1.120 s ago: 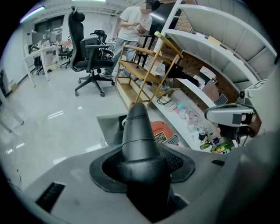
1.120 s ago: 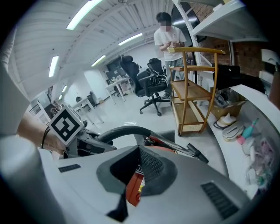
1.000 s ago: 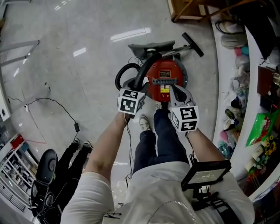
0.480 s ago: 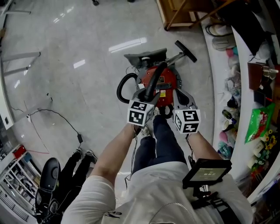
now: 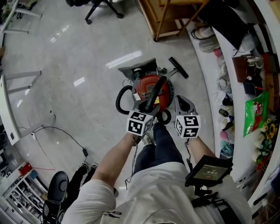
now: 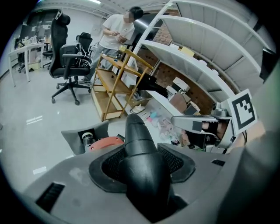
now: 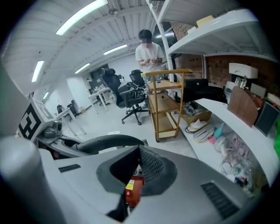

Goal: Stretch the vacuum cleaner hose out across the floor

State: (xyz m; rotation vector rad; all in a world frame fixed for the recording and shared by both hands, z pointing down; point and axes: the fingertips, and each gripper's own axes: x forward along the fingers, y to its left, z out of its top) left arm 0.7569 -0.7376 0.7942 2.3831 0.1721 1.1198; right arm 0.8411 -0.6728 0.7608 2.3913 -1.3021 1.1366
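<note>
The red vacuum cleaner [image 5: 146, 89] stands on the grey floor just ahead of my feet. Its black hose [image 5: 120, 99] loops at its left side. The hose's stiff black end tube [image 5: 156, 89] slants up over the red body into my left gripper [image 5: 146, 108], which is shut on it. In the left gripper view the tube [image 6: 139, 140] fills the gap between the left gripper's [image 6: 142, 155] pads. My right gripper [image 5: 183, 104] hangs beside it to the right, holding nothing. In the right gripper view the tips of the right gripper [image 7: 139, 151] meet, with the red body showing below them.
A grey floor nozzle [image 5: 138, 68] and a black wand [image 5: 178, 67] lie behind the vacuum. A wooden rack [image 5: 168, 17] and an office chair [image 5: 98, 8] stand further back. A cluttered white counter [image 5: 218, 52] runs along the right. A cable [image 5: 65, 133] crosses the floor at left, near another person's legs [image 5: 78, 175].
Both grippers have risen and drawn back from the vacuum, the left one carrying the hose's end tube up with it. The vacuum has stayed where it was.
</note>
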